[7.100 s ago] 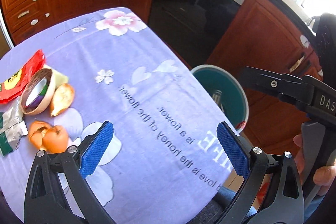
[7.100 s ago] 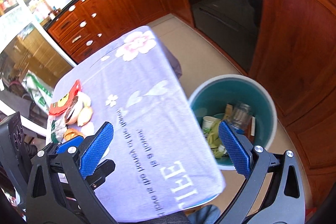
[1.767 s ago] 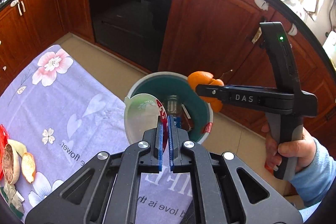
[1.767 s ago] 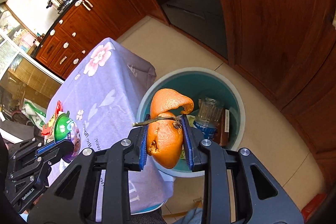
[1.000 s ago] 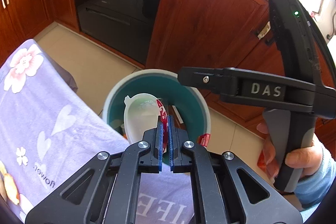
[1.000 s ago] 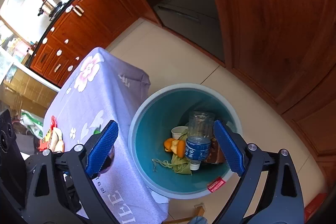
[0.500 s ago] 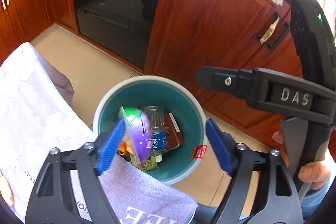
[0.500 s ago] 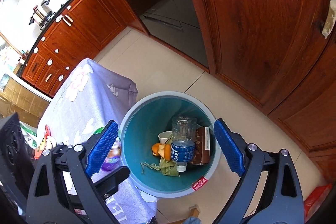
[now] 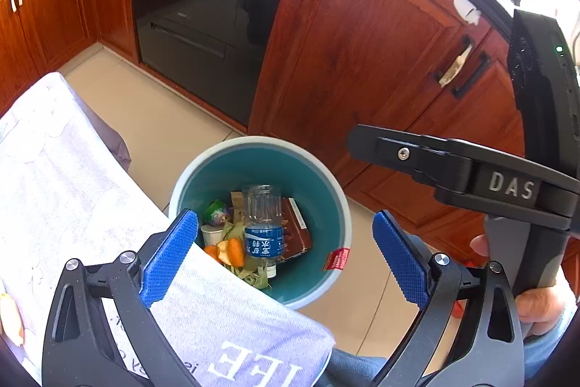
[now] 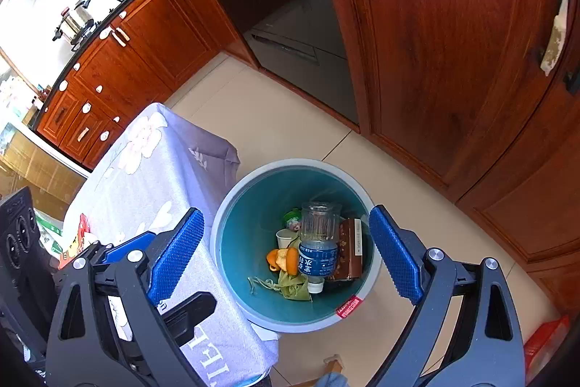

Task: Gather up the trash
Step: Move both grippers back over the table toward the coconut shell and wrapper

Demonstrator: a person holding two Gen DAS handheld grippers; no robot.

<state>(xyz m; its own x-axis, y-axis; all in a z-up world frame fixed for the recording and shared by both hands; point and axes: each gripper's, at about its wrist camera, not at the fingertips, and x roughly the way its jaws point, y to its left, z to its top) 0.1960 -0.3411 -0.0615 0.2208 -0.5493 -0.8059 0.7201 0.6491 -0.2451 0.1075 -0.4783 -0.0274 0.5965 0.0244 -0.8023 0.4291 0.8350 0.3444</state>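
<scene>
Since half a second ago the green and purple cup has dropped out of the air between the left gripper's pads and now lies inside the bin, against its far left wall. Both grippers hang over the bin with jaws spread wide and nothing between the ridged blue pads; the right gripper frames the bin's mouth in its own view.

Glossy reddish wood cabinets and a black glass oven with a brushed steel top band wall the room, above pale beige floor tiles. A lilac tablecloth, woven, printed with pale flowers and white lettering, drapes the table just beside the bin.

The bin is a round bucket, grey outside and smooth teal inside, with a small red sticker on its near rim. In it lie a clear ribbed plastic bottle with a blue label, neck downward, a flat brown box to its right, a crumpled olive-green wrapper, curled orange peel and a small white paper cup.
</scene>
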